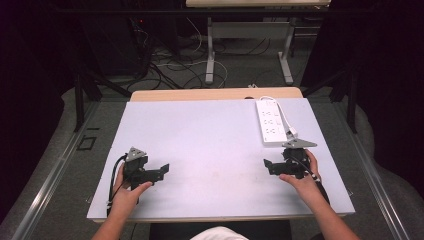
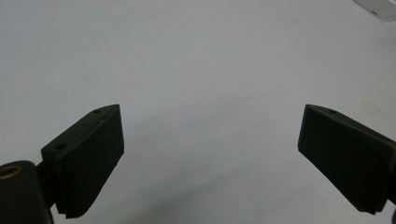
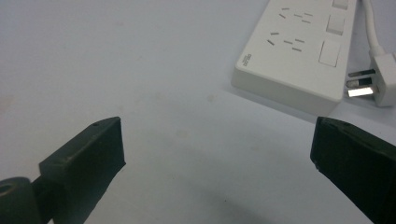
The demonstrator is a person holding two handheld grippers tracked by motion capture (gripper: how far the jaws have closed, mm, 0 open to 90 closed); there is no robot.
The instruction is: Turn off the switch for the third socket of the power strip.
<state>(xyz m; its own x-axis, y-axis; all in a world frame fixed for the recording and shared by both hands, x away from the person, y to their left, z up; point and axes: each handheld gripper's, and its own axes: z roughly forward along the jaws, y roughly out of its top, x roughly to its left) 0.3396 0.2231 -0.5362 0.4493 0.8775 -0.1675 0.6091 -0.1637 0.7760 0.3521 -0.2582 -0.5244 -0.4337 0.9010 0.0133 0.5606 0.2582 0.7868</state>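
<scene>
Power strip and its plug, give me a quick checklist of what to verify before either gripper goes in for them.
1. Left gripper empty with jaws apart: ok, nothing sits between them in the left gripper view.
2. Right gripper empty with jaws apart: ok.
3. Power strip lying flat with sockets facing up: ok.
4. Plug free of the strip: ok, its prongs are bare and it lies on the table beside the strip's near end.
5. Path from the right gripper to the plug: ok, bare table between them.
6. Switch position on the strip: cannot tell.
</scene>
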